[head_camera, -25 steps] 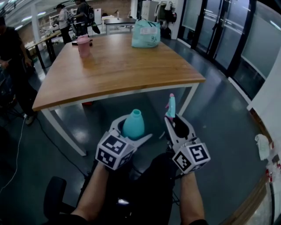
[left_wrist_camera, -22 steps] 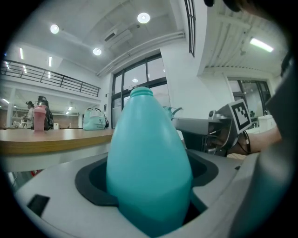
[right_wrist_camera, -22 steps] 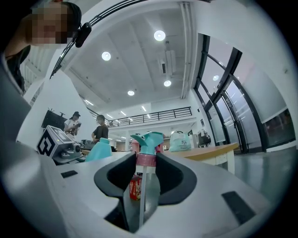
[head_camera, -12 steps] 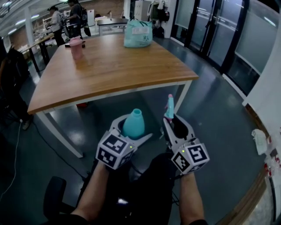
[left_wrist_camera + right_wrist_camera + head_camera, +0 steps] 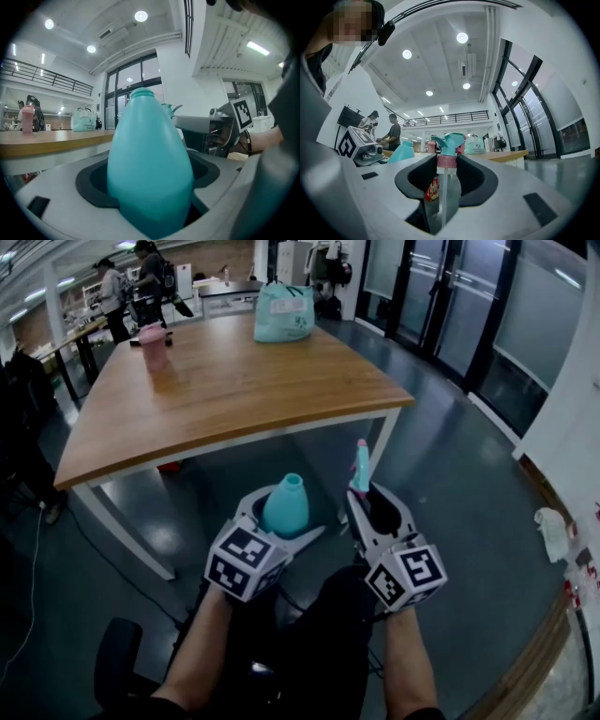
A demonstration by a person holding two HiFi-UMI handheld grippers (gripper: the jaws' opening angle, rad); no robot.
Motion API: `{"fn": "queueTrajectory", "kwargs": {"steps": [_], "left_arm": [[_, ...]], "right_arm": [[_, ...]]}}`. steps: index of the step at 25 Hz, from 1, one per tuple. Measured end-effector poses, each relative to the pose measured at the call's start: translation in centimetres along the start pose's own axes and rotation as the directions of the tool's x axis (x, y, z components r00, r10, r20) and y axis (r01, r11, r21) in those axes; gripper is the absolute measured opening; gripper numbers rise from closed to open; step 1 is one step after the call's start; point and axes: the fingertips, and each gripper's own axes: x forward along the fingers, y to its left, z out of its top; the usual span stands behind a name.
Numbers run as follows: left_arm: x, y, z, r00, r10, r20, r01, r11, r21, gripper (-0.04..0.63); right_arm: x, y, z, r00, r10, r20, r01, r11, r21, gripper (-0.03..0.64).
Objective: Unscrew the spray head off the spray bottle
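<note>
Feed shows a big open office hall. Straight ahead I've got a wooden table [image 5: 234,381] on white legs, standing on a dark glossy floor [image 5: 450,493] that mirrors the lights. A teal bag [image 5: 284,312] sits at the table's far edge and a pink cup [image 5: 153,346] far left, well apart. On the right are tall dark-framed glass doors [image 5: 450,306], then a white wall [image 5: 572,409] nearer me. There's a strip of light wood flooring [image 5: 525,681] bottom right. Back left are more desks, with two people [image 5: 150,277] standing at them. The ceiling is white with round recessed lights [image 5: 462,37], and a railed mezzanine [image 5: 450,116] runs across the far end.
</note>
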Motion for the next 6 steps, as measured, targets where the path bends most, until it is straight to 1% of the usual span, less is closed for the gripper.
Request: {"fn": "queueTrajectory", "kwargs": {"steps": [6], "left_arm": [[0.10, -0.50, -0.51, 0.999, -0.016, -0.029, 0.015, 1.000, -0.027, 0.426]], "right_arm": [[-0.01, -0.14, -0.06, 1.000, -0.002, -0.002, 0.002, 1.000, -0.002, 0.140]]}}
